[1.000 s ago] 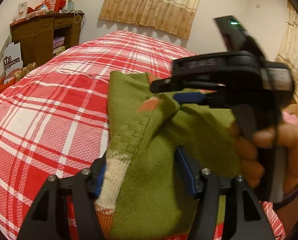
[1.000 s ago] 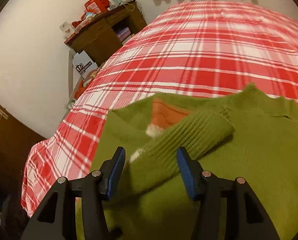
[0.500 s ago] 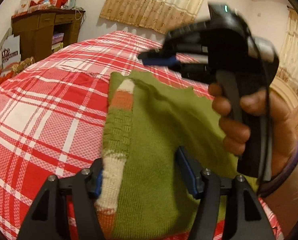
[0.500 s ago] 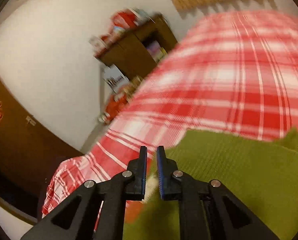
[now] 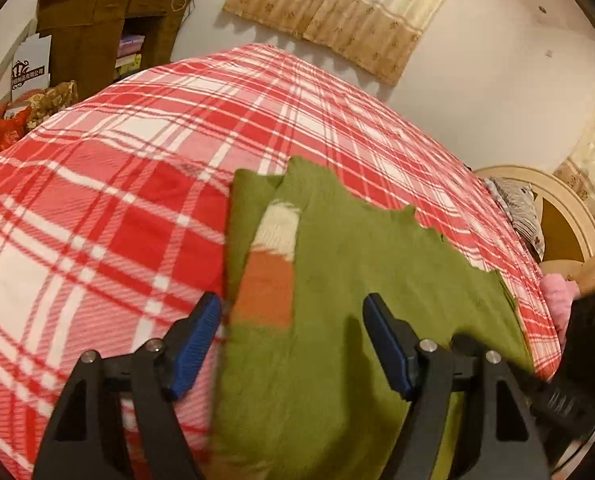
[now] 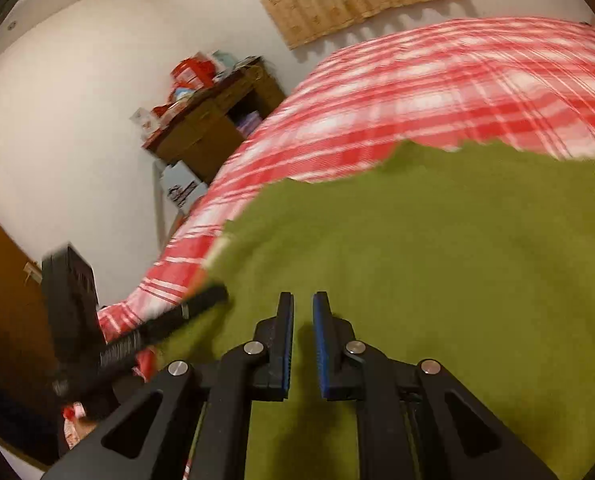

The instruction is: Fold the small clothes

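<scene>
A small green knitted sweater (image 5: pixel 361 280) lies on the red-and-white plaid bed (image 5: pixel 117 208), with an orange and white striped sleeve (image 5: pixel 273 264) folded along its left side. My left gripper (image 5: pixel 293 344) is open above the sweater's near left part and holds nothing. In the right wrist view the sweater (image 6: pixel 437 248) fills the foreground. My right gripper (image 6: pixel 302 344) hovers over it with its jaws nearly together, a narrow gap between them and nothing in it. The left gripper's body (image 6: pixel 109 332) shows at the left there.
A brown wooden cabinet (image 5: pixel 109 36) with red boxes on top stands by the far left wall. Bags (image 5: pixel 1 132) lie on the floor beside the bed. Beige curtains (image 5: pixel 337 12) hang on the far wall. A round beige headboard (image 5: pixel 557 216) and pink cloth (image 5: pixel 557 292) are at the right.
My right gripper closed after one second ago, let the ribbed sleeve go and pulled back to the right, out of the left view. The left gripper rose and stayed open.
</scene>
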A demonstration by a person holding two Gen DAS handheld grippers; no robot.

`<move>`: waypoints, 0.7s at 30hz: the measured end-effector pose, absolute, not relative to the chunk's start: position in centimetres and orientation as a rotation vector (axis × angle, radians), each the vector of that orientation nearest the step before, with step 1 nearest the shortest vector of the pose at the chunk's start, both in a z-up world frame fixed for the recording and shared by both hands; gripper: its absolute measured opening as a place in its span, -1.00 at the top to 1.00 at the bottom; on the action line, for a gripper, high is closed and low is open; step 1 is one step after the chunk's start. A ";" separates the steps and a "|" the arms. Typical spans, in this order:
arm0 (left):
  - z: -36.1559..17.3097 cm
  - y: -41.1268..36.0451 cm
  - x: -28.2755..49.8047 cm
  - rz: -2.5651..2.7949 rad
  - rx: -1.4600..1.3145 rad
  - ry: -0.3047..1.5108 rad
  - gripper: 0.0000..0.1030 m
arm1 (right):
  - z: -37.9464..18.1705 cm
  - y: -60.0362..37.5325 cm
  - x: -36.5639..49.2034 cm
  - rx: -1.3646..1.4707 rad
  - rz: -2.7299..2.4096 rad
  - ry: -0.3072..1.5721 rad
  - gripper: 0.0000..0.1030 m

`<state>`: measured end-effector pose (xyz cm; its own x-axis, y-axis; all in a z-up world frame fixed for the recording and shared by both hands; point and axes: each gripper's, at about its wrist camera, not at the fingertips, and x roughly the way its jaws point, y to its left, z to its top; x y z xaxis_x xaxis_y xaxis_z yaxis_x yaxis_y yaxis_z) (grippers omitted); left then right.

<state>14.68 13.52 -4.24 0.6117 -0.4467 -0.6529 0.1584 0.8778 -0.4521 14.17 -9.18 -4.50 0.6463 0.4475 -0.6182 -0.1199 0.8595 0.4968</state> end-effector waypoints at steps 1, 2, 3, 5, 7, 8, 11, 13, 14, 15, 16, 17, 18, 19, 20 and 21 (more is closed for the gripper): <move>-4.2 13.4 14.6 -0.382 -0.401 0.854 -0.46 | -5.2 -9.5 13.8 0.453 0.333 0.823 0.81; -4.3 13.4 14.3 -0.407 -0.446 0.866 -0.46 | -6.2 -9.8 13.5 0.471 0.338 0.831 0.81; -4.3 13.3 13.8 -0.424 -0.481 0.872 -0.46 | -6.8 -10.1 12.9 0.491 0.355 0.788 0.81; -4.4 13.0 13.5 -0.431 -0.479 0.868 -0.39 | -7.1 -10.5 12.6 0.508 0.366 0.761 0.81; -4.4 12.5 13.4 -0.405 -0.430 0.863 -0.20 | -7.0 -10.4 12.9 0.502 0.358 0.769 0.81; -4.3 12.4 13.6 -0.392 -0.421 0.862 0.06 | -7.0 -10.2 13.0 0.488 0.352 0.768 0.81; -4.4 12.7 14.1 -0.382 -0.437 0.880 0.51 | -6.5 -10.0 13.0 0.457 0.333 0.782 0.81; -4.2 13.0 14.0 -0.386 -0.434 0.883 0.55 | -5.9 -10.0 12.7 0.461 0.326 0.799 0.81; -3.8 12.8 13.7 -0.381 -0.412 0.874 0.58 | -5.4 -10.2 12.3 0.468 0.325 0.789 0.81; -3.3 12.5 13.4 -0.376 -0.387 0.856 0.59 | -4.8 -10.5 11.8 0.470 0.318 0.770 0.81; -2.6 12.0 12.9 -0.376 -0.355 0.827 0.60 | -4.4 -10.5 11.5 0.465 0.310 0.756 0.81; -2.0 11.3 12.5 -0.378 -0.323 0.802 0.61 | -4.1 -10.7 11.0 0.453 0.298 0.742 0.81; -1.3 10.4 12.1 -0.386 -0.290 0.779 0.61 | -4.1 -10.9 10.7 0.442 0.284 0.741 0.81; -0.6 9.3 11.6 -0.404 -0.253 0.756 0.62 | -4.5 -10.9 10.8 0.432 0.266 0.767 0.81; -0.1 7.9 11.1 -0.423 -0.211 0.737 0.62 | -5.8 -11.2 11.2 0.435 0.253 0.826 0.82; 0.3 6.9 10.9 -0.434 -0.178 0.728 0.62 | -6.5 -11.6 11.1 0.471 0.270 0.832 0.82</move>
